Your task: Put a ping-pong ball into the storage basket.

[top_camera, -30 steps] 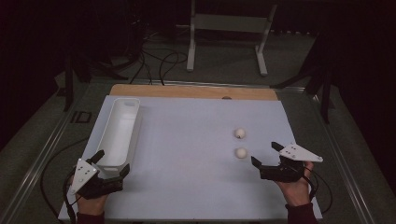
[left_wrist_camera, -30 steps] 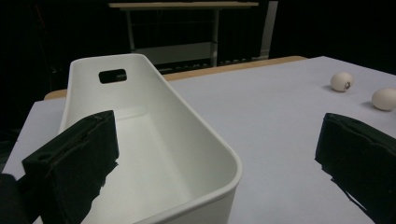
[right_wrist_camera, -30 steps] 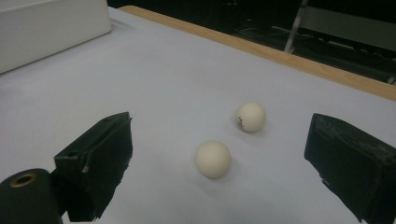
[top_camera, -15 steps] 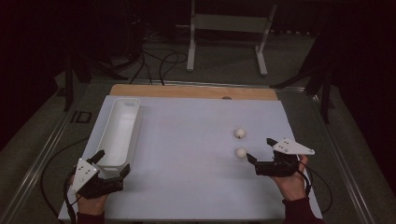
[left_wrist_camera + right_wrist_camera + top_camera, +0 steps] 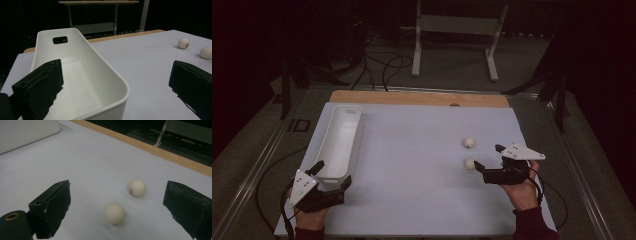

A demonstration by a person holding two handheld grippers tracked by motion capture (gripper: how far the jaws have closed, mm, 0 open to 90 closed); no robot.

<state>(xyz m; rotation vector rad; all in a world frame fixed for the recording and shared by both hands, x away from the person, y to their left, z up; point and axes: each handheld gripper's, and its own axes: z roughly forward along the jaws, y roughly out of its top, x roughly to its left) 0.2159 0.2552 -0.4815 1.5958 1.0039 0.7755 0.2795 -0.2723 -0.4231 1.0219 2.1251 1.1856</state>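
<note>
Reaching with the released right gripper toward a smooth round white ball; resting the released left gripper astride the glossy white plastic bin.

Dim room, tabletop evenly lit from above while everything beyond it sinks into near black, soft short shadows under the two white balls, no glare, gripper views grainy, near black jaws slightly blurred
</note>
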